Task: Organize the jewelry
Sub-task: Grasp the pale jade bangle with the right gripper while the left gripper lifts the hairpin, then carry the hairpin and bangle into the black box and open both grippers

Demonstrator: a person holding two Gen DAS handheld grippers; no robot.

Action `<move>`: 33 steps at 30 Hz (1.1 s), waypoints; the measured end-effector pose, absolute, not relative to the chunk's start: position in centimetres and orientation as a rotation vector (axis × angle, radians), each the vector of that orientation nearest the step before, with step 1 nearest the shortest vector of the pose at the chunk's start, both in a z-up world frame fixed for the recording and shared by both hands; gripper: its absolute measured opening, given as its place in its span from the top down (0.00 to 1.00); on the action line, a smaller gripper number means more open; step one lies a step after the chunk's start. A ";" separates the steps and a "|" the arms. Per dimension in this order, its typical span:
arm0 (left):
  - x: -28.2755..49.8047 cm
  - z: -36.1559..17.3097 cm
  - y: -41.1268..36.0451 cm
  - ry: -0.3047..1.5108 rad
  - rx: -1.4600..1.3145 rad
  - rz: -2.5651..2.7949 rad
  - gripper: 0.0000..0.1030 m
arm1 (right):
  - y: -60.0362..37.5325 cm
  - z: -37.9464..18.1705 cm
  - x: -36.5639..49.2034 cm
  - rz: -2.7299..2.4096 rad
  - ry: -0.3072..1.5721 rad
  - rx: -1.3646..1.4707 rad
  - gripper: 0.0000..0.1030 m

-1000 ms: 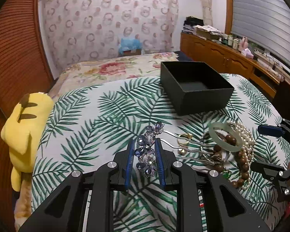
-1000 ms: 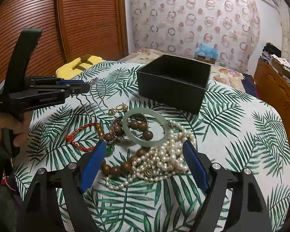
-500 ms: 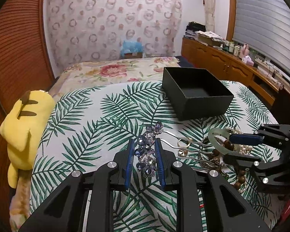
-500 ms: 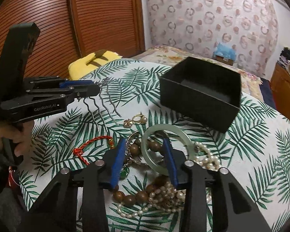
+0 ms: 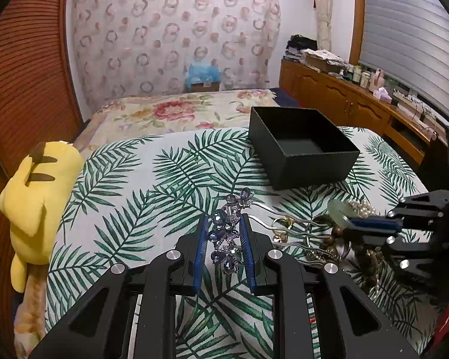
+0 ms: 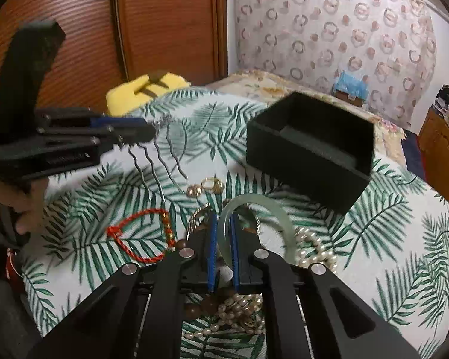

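Closing on the jade bangle (image 6: 256, 209), the right tongs (image 6: 222, 240) now pinch its rim between the blue pads, where a second ago they stood wide open over the heap and half a second ago had only narrowed round it; the bangle is tipped up on edge in the grip, its far arc raised above the pearl strand (image 6: 312, 246) and the brown wooden beads (image 6: 194, 308), so it seems to be coming free of the pile; the left tongs (image 5: 223, 243) stay clamped on the jewelled head of the hair comb (image 5: 226, 239), its wavy prongs reaching out sideways above the palm-leaf cloth of the table (image 5: 128, 197), much as in the earlier views; the black box (image 5: 311, 161) stands open and looks empty towards the far side of the table, well apart from the heap; the red cord bracelet (image 6: 140, 236) and the gold earrings (image 6: 206, 185) lie loose on the cloth near the heap; with a piece in each grip, I judge the sorting barely begun, and both pieces ready to be carried to the box; the bangle, smooth and held only at its rim, could slip or swivel on the way.
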State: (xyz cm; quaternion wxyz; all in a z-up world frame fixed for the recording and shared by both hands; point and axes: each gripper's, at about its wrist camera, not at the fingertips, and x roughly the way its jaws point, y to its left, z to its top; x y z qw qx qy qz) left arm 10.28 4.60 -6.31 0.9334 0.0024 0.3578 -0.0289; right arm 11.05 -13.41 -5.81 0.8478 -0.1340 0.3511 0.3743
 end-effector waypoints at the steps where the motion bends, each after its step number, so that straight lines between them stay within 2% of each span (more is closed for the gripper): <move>1: 10.4 -6.2 4.6 0.731 0.005 -0.059 0.81 | -13.7 -5.4 11.1 0.792 0.730 -0.274 0.91; 20: 16.1 -3.0 1.5 0.687 0.029 -0.109 0.81 | -19.4 -0.4 16.0 0.737 0.643 -0.177 0.91; 33: 21.3 -3.3 -1.6 0.700 0.051 -0.128 0.81 | -21.5 0.7 18.5 0.724 0.640 -0.118 0.90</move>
